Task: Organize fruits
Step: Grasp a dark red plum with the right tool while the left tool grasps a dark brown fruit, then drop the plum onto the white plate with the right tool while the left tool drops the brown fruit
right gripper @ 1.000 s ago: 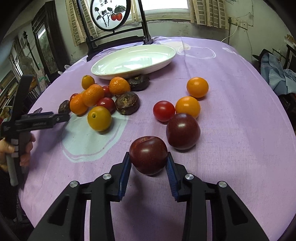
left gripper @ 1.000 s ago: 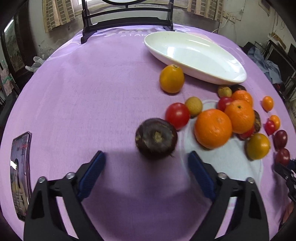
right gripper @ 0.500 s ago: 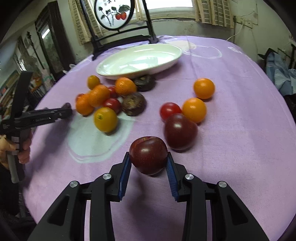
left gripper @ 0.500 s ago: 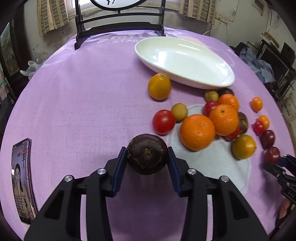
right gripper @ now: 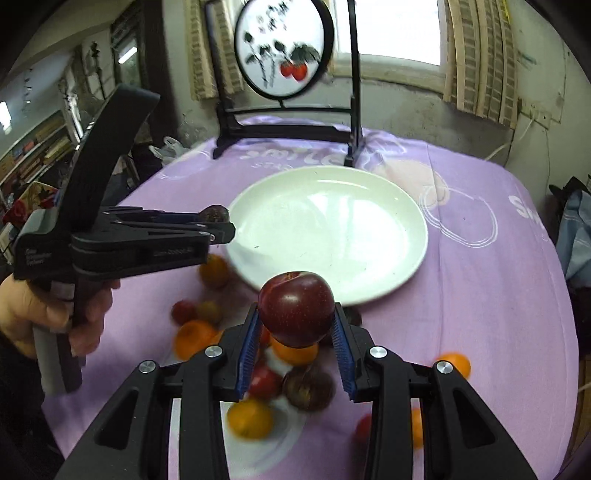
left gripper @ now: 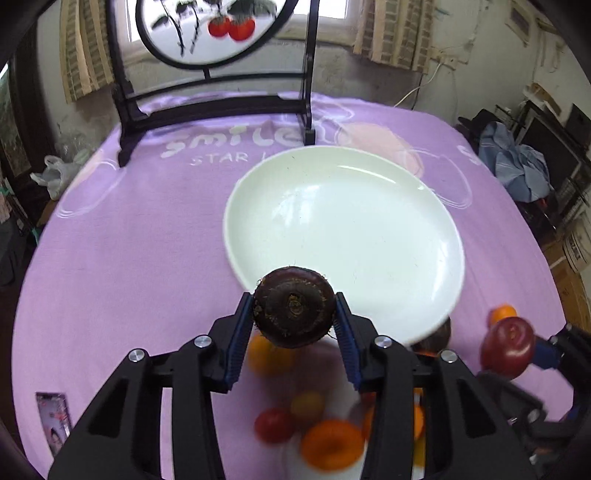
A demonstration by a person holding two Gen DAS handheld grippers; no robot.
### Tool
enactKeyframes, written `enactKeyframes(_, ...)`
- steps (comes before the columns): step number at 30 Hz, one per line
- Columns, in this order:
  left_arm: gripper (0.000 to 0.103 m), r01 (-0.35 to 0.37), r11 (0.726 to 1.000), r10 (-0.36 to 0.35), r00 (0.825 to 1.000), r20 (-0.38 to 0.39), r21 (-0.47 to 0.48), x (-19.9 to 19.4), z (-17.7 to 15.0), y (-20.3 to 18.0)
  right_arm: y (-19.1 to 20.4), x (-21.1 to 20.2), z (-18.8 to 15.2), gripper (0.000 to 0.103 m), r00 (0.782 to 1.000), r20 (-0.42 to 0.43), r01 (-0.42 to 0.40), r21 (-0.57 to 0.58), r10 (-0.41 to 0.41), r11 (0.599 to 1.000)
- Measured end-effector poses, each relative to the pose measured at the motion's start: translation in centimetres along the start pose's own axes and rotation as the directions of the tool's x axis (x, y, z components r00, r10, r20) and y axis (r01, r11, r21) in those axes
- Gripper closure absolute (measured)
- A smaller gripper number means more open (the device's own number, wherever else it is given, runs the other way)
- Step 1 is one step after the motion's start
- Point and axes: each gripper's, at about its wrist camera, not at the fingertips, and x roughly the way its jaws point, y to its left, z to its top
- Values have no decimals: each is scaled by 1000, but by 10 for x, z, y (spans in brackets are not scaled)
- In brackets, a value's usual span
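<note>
My left gripper (left gripper: 294,317) is shut on a dark brown mangosteen (left gripper: 294,306), held in the air at the near rim of the white plate (left gripper: 369,221). My right gripper (right gripper: 295,325) is shut on a dark red plum (right gripper: 296,308), lifted just before the plate (right gripper: 354,225). In the left wrist view the plum (left gripper: 508,347) and the right gripper show at the far right. In the right wrist view the left gripper (right gripper: 218,227), held by a hand (right gripper: 48,310), reaches in from the left with the mangosteen (right gripper: 216,213). Blurred oranges (left gripper: 330,445) and tomatoes (left gripper: 275,424) lie on the purple cloth below.
A black wooden stand with a round painted screen (left gripper: 218,29) rises at the table's far edge behind the plate. A phone (left gripper: 53,421) lies on the cloth at the near left. Clothes (left gripper: 517,170) and boxes crowd the room to the right of the table.
The left gripper closed on the mangosteen, then both grippers lifted their fruit off the cloth and moved forward to the plate's near rim.
</note>
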Motion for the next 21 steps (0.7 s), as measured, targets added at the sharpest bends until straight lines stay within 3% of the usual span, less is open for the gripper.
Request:
enactKeyframes(6,59,-3,1000,3,997,-76,4,52,19,-15,-13,66,25,65,991,-125,59,37,-54,998)
enactKeyframes(9,24,-37,999,38,996,-79,5,63,25,-18,-15,82,26,63,986,-156,67,60,-57,996)
enactKeyframes(10,23,-42,999,42,997,-69,0,62,24,-17,-15,83,26,55,987,-154,65,65,-55,996)
enactKeyframes(11,23,-36,999,36,997,-63,-2,60,25,-16,-16,81,26,48,988,-146,65,73,-54,995)
enactKeyframes(16,14,-26,1000,26,999,-34,-9,34,15,-12,-17,53,16,45,994,-101,51,87,-42,995)
enactKeyframes(21,7,-6,1000,6,1000,18,-28,-8,-15,-3,-31,6,-13,30,998,-37,54,122,-50,991)
